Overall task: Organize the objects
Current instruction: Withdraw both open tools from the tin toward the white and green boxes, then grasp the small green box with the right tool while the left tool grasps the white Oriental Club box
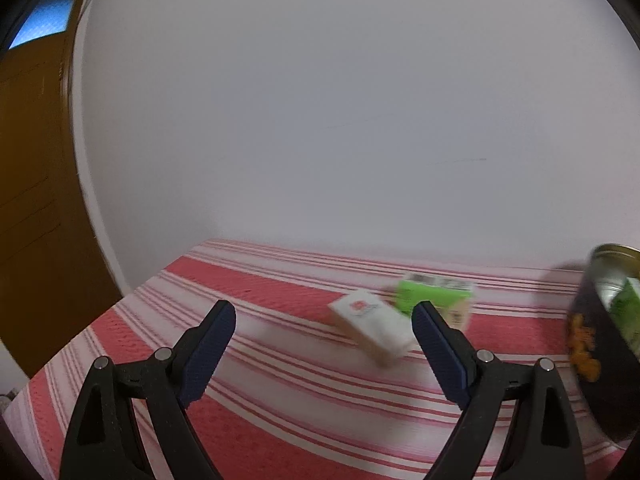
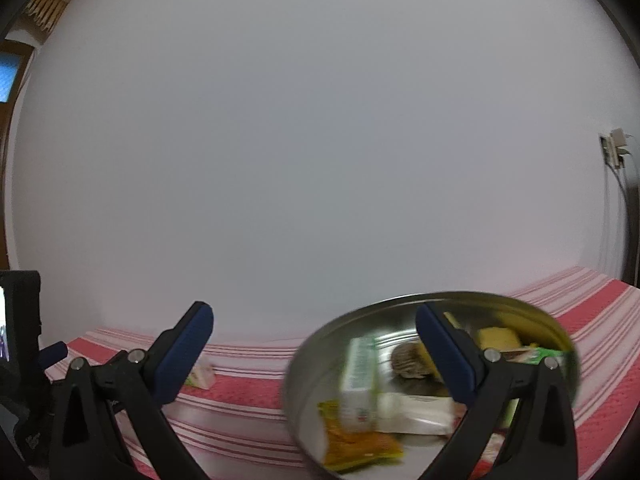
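A white box (image 1: 370,326) and a green box (image 1: 434,298) lie side by side on the red-and-white striped cloth (image 1: 260,288), just past my right finger in the left wrist view. My left gripper (image 1: 324,320) is open and empty above the cloth. A round metal tin (image 2: 320,364) holds a green-and-white carton (image 2: 360,380), a yellow packet (image 2: 360,444), a white box (image 2: 416,412) and other blurred items. My right gripper (image 2: 314,320) is open and empty, just above the tin's left rim. The tin's dark outer wall (image 1: 588,352) shows at the right edge of the left wrist view.
A white wall stands right behind the cloth. A brown door (image 1: 32,200) is at the left. The other gripper's body (image 2: 20,340) and a small box (image 2: 200,376) lie at the left in the right wrist view. A wall socket (image 2: 614,148) is at the right.
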`<action>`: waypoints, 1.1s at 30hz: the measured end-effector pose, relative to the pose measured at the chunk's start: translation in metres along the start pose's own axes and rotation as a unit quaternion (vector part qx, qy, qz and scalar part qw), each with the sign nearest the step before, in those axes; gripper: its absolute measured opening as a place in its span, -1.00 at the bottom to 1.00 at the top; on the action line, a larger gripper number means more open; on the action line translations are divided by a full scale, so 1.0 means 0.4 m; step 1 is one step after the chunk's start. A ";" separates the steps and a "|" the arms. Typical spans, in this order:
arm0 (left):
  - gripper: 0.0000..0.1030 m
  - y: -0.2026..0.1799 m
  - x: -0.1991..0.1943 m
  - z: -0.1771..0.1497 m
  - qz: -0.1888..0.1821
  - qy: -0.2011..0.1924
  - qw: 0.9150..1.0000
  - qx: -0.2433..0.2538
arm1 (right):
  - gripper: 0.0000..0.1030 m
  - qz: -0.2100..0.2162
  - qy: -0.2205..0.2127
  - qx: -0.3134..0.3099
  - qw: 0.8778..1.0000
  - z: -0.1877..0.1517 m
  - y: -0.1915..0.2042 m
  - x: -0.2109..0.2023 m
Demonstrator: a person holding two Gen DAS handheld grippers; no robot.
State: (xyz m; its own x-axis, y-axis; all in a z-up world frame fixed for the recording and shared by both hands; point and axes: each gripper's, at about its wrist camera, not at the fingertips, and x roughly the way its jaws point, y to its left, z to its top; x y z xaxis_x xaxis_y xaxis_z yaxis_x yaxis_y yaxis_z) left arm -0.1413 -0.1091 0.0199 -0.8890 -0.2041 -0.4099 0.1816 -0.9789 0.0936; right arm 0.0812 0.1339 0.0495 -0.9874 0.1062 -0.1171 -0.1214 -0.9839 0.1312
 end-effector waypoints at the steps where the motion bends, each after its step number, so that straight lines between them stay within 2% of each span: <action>1: 0.78 0.013 0.006 0.002 0.004 0.003 1.000 -0.004 | 1.00 0.007 0.004 -0.003 1.000 -0.004 0.015 0.009; 7: 0.78 0.074 0.052 0.009 0.032 0.018 0.999 -0.014 | 1.00 0.035 0.036 -0.017 0.999 -0.015 0.089 0.070; 11: 0.78 0.099 0.072 0.009 0.037 0.033 0.998 -0.024 | 0.99 0.056 0.052 -0.024 0.997 -0.022 0.136 0.111; 19: 0.78 0.100 0.124 0.017 0.036 0.062 0.997 -0.020 | 0.84 0.095 0.142 -0.053 0.984 -0.045 0.209 0.256; 21: 0.78 0.097 0.142 0.019 0.034 0.074 0.997 -0.017 | 0.83 0.115 0.174 -0.058 0.976 -0.053 0.222 0.301; 24: 0.78 0.102 0.163 0.018 0.031 0.093 0.995 -0.022 | 0.69 0.135 0.222 -0.065 0.963 -0.067 0.238 0.362; 25: 0.78 0.105 0.166 0.017 0.028 0.097 0.994 -0.026 | 0.60 0.139 0.234 -0.066 0.960 -0.072 0.243 0.379; 29: 0.78 0.124 0.177 0.010 0.026 0.110 0.992 -0.047 | 0.54 0.158 0.273 -0.068 0.947 -0.083 0.259 0.438; 33: 0.78 0.129 0.176 0.005 0.026 0.118 0.991 -0.055 | 0.47 0.196 0.319 -0.105 0.922 -0.116 0.308 0.481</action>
State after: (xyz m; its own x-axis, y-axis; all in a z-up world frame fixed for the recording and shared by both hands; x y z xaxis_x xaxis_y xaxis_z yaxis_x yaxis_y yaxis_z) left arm -0.1955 -0.1739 -0.0024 -0.7566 -0.2378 -0.6091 0.2803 -0.9595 0.0265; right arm -0.1190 0.0266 -0.0026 -0.6834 -0.3027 -0.6643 0.3196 -0.9422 0.1004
